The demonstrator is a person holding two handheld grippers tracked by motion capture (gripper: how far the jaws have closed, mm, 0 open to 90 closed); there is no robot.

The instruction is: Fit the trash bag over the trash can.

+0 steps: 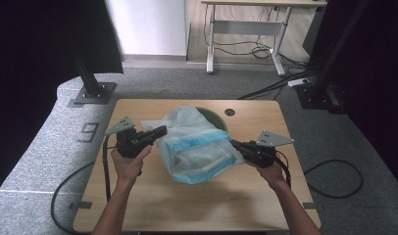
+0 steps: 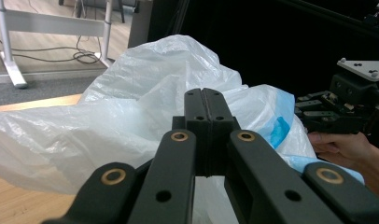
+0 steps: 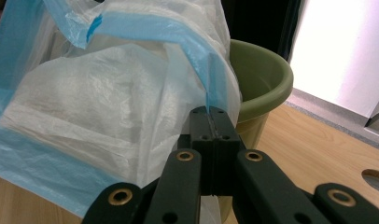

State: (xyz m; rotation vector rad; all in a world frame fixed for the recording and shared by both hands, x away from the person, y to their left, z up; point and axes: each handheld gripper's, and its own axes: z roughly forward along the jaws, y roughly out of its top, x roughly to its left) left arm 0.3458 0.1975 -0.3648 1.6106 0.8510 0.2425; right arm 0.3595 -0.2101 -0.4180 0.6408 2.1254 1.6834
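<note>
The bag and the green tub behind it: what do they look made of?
Bag: thin plastic film, it seems, translucent white with blue bands, crinkled and slightly glossy, sagging between the left hand-held gripper and the right hand-held gripper. Green tub: probably moulded plastic, matte olive, with a smooth rolled rim.

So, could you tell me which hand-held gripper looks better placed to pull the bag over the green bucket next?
Probably the right hand-held gripper: it is shut on the plastic bag edge right beside the green bucket.
</note>
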